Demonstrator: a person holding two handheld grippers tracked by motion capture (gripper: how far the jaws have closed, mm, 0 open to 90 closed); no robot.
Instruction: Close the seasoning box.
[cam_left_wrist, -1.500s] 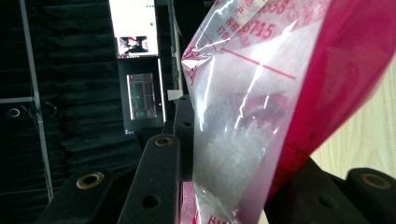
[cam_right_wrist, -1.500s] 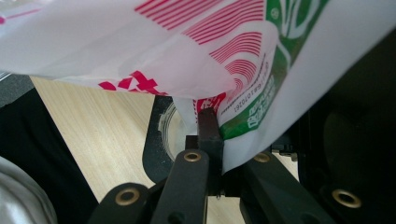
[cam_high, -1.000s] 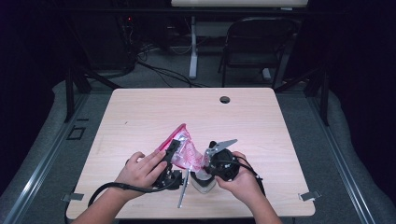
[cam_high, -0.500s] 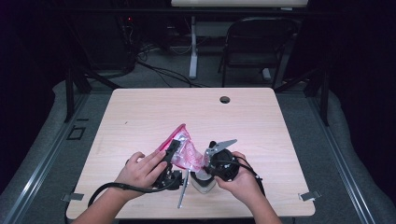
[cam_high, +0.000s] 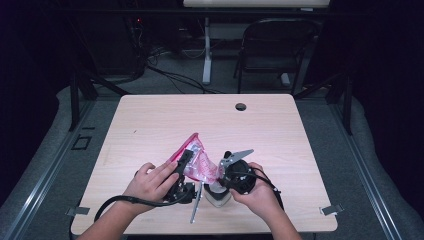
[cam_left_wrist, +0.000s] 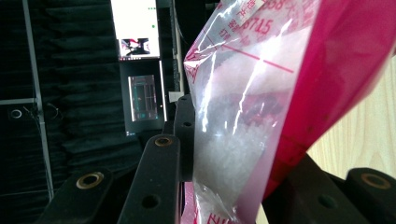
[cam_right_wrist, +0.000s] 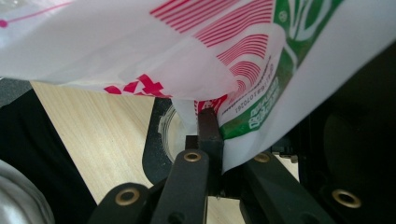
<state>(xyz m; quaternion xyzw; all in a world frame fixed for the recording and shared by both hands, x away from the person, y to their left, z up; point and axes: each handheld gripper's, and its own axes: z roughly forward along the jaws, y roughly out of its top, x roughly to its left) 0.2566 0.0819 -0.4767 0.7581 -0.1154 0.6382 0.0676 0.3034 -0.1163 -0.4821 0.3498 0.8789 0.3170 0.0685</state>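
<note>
While both claws hold it above the light wooden desk (cam_high: 300, 150) | left claw (cam_high: 183, 161): part-closed on pink-and-clear plastic bag of white granules (cam_high: 199, 162) | right claw (cam_right_wrist: 212, 140): clamped on its lower corner | risk: corner slipping or tearing, granules spilling past small clear cup (cam_high: 218, 196).

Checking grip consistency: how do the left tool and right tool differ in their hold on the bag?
The left tool clamps the pink bag across a full part, white granules bulging between its jaws; the right tool pinches a thin flat edge, jaws nearly together. In the high view the left tool sits at the bag's left side, the right at its right end. Both are shut on the same bag above the table.
</note>
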